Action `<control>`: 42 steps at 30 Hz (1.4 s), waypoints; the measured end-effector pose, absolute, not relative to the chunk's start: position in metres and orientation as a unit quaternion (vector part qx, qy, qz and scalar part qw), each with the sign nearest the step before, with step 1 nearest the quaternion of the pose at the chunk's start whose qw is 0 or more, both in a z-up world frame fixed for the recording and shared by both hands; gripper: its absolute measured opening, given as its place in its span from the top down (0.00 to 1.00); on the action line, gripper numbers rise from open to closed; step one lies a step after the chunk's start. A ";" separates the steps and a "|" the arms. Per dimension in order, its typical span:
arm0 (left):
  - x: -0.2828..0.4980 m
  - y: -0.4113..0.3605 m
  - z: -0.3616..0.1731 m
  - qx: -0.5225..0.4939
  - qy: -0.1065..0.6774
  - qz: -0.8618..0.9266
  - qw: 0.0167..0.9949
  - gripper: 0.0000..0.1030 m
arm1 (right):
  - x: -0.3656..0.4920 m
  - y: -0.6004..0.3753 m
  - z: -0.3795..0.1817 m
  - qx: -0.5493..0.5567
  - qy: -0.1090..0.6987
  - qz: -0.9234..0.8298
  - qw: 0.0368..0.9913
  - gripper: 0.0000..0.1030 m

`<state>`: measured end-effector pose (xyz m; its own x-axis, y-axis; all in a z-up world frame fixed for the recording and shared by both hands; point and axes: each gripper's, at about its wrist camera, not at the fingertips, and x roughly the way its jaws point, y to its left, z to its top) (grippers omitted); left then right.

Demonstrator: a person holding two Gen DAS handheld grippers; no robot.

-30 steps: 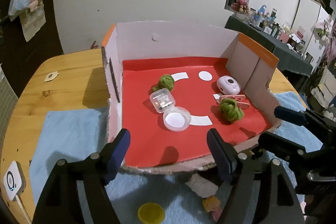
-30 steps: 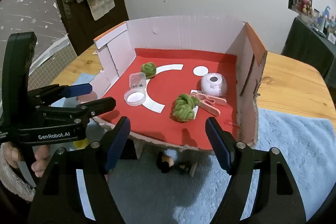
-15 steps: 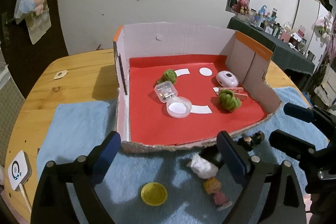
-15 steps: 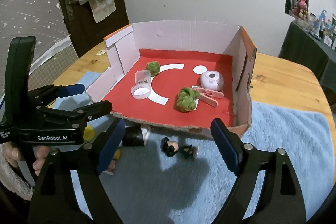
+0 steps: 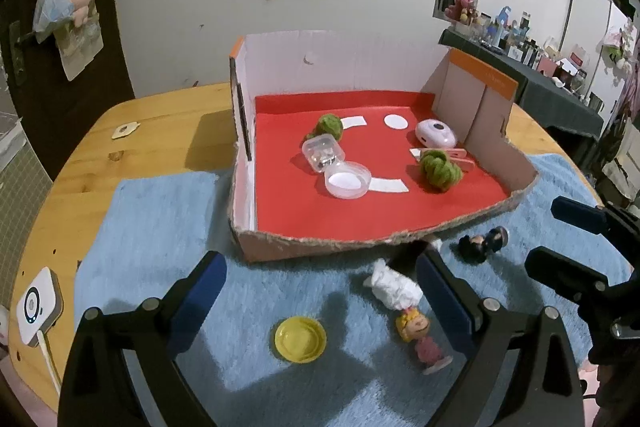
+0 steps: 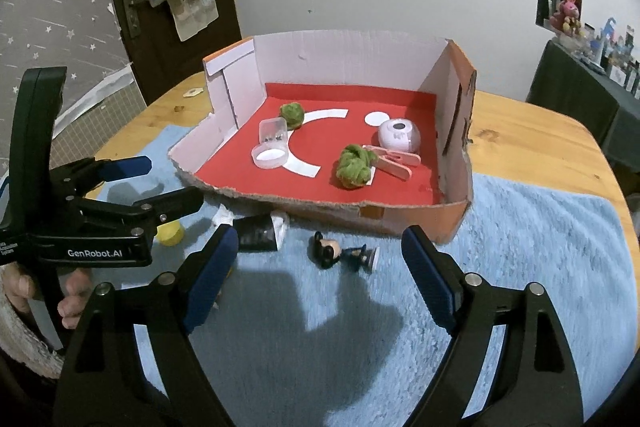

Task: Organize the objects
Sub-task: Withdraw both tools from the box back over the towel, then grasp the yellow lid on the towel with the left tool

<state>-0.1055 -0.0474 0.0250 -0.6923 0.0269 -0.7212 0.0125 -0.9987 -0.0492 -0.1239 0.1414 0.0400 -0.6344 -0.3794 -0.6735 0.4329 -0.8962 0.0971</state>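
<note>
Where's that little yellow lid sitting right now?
In the left wrist view the yellow lid lies on the blue towel, outside the cardboard box, just left of the blonde figurine.

Changes since a second ago: my left gripper (image 5: 320, 287) pulled back from the cardboard box (image 5: 320, 243), jaws just opened wider, empty. Newly in its view: yellow cap (image 5: 300, 339), blonde figurine (image 5: 420, 339), dark-haired figurine (image 5: 482, 245). My right gripper (image 6: 320, 267) also backed off, jaws widened, empty.
</note>
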 end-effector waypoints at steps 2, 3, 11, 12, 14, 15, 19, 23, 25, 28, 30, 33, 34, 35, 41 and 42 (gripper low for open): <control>-0.103 -0.049 0.022 -0.393 -0.024 0.919 0.002 0.05 | -0.122 0.142 0.037 0.366 0.035 -0.902 0.224 0.18; -0.103 -0.050 0.021 -0.394 -0.024 0.919 0.001 0.05 | -0.122 0.142 0.035 0.368 0.035 -0.902 0.223 0.18; -0.095 -0.058 0.006 -0.406 -0.024 0.914 -0.001 0.06 | -0.126 0.141 0.019 0.383 0.036 -0.899 0.210 0.18; -0.094 -0.059 0.004 -0.407 -0.022 0.913 -0.001 0.09 | -0.126 0.141 0.017 0.385 0.037 -0.899 0.207 0.18; -0.093 -0.060 0.000 -0.412 -0.020 0.911 0.003 0.13 | -0.128 0.142 0.015 0.387 0.038 -0.899 0.203 0.18; -0.092 -0.061 -0.002 -0.415 -0.019 0.910 0.005 0.15 | -0.129 0.142 0.013 0.388 0.038 -0.899 0.201 0.18; -0.089 -0.063 -0.010 -0.424 -0.016 0.905 0.011 0.25 | -0.133 0.142 0.008 0.394 0.039 -0.897 0.196 0.19; -0.086 -0.064 -0.015 -0.430 -0.015 0.903 0.017 0.36 | -0.135 0.139 0.004 0.399 0.040 -0.894 0.198 0.26; -0.086 -0.064 -0.017 -0.430 -0.012 0.903 0.017 0.39 | -0.137 0.138 0.002 0.401 0.039 -0.893 0.199 0.30; -0.084 -0.063 -0.017 -0.427 -0.005 0.904 0.017 0.43 | -0.140 0.138 0.000 0.406 0.036 -0.891 0.200 0.32; -0.083 -0.063 -0.017 -0.427 -0.004 0.904 0.020 0.43 | -0.141 0.138 -0.001 0.406 0.035 -0.891 0.201 0.35; -0.082 -0.061 -0.018 -0.426 0.000 0.905 0.019 0.50 | -0.143 0.136 -0.003 0.409 0.032 -0.889 0.202 0.38; -0.082 -0.061 -0.018 -0.425 0.000 0.905 0.019 0.51 | -0.144 0.136 -0.004 0.410 0.031 -0.889 0.201 0.38; -0.082 -0.061 -0.017 -0.424 0.000 0.905 0.018 0.53 | -0.145 0.136 -0.005 0.411 0.031 -0.889 0.200 0.39; -0.081 -0.058 -0.015 -0.421 0.004 0.907 0.017 0.69 | -0.150 0.134 -0.012 0.419 0.036 -0.886 0.194 0.54; -0.081 -0.059 -0.014 -0.420 0.001 0.907 0.018 0.69 | -0.150 0.135 -0.013 0.421 0.036 -0.886 0.194 0.54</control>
<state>-0.0811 -0.0587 -0.0138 -0.6461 0.0322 -0.7626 -0.0343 -0.9993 -0.0132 -0.1503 0.1349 -0.0129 -0.5710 -0.3135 -0.7588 0.3734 -0.9222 0.1001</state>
